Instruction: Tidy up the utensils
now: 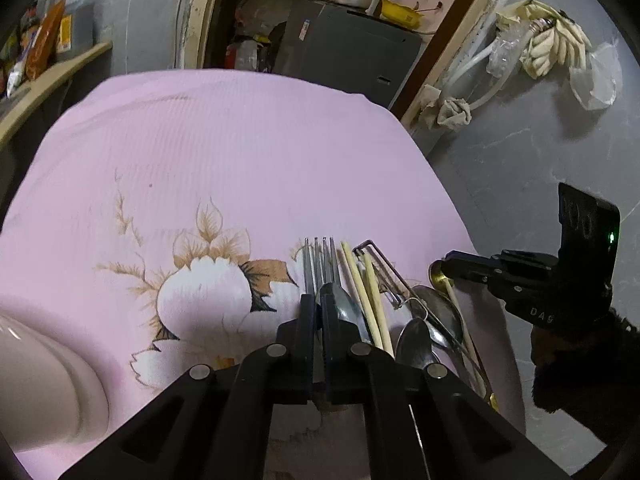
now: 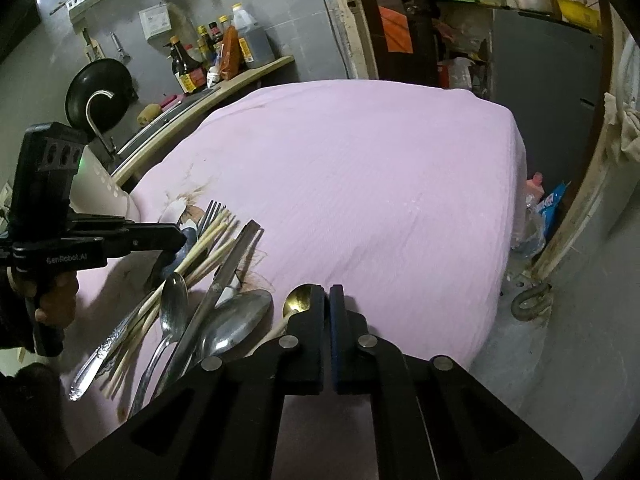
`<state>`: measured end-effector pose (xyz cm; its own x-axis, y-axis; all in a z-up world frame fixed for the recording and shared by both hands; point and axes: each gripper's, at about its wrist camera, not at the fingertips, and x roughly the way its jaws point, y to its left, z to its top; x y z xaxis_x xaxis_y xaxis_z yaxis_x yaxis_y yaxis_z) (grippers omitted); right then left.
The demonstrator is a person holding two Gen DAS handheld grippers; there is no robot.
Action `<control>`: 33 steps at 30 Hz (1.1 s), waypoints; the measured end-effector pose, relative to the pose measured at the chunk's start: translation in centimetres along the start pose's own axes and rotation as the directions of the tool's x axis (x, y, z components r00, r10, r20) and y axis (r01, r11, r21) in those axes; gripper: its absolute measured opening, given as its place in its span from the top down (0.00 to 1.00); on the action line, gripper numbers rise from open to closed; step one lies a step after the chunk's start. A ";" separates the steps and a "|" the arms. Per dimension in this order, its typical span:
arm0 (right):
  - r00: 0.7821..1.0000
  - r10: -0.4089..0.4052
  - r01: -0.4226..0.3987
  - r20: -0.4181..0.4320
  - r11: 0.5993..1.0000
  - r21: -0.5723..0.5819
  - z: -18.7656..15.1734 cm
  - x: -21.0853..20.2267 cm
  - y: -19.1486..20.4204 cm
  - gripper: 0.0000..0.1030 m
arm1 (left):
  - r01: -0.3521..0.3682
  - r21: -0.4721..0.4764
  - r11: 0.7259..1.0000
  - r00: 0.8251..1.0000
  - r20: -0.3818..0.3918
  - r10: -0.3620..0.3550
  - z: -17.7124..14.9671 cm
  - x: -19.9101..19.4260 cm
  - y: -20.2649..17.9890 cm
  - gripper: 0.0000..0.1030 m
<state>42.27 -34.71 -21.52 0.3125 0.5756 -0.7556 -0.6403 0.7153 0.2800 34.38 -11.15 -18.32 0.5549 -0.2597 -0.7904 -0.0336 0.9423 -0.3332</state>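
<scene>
A pink cloth (image 2: 380, 184) with a flower print covers the surface in front of me, in a grey-walled kitchen with bottles (image 2: 216, 56) on a shelf behind. The utensils lie in a loose pile near the cloth's front edge: a fork (image 1: 320, 264), pale chopsticks (image 1: 366, 296), a peeler (image 1: 380, 268), a big spoon (image 2: 236, 320), a smaller spoon (image 2: 174, 300) and a brass spoon (image 2: 300, 298). My left gripper (image 1: 319, 308) has its fingers clenched over the fork's neck; the fork seems pinched between them, though I can't be sure. My right gripper (image 2: 327, 300) has its fingers pressed together just beside the brass spoon's bowl, and I cannot tell whether they catch its handle. A pale pink bowl (image 1: 44, 384) sits at the left of the cloth. A grey cabinet (image 1: 352, 52) stands beyond the surface.
</scene>
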 end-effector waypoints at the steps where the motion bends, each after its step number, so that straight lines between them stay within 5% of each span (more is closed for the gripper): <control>1: 1.000 -0.001 0.001 0.000 1.000 0.003 -0.1 0.0 -0.1 0.98 | 0.006 -0.011 1.000 1.000 -0.006 -0.006 0.0 0.1 0.2 0.96; 15: 1.000 0.024 -0.024 0.001 0.999 0.034 -0.2 0.4 -0.5 0.98 | 0.060 -0.072 0.996 0.996 -0.056 -0.064 0.1 1.2 0.5 0.83; 18: 1.000 0.024 -0.024 0.007 0.999 0.031 -0.3 0.3 -0.4 0.98 | 0.045 -0.064 0.997 0.997 -0.062 -0.049 0.3 1.4 0.3 0.93; 33: 0.997 0.072 -0.070 -0.018 0.994 0.080 -1.2 0.2 -0.4 0.97 | 0.085 -0.078 0.993 0.994 -0.061 -0.090 0.1 -0.1 -0.5 0.97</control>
<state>41.77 -35.35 -22.53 0.2534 0.6183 -0.7440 -0.6021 0.7027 0.3789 34.42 -11.61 -17.99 0.5037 -0.3557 -0.7872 -0.0510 0.8975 -0.4381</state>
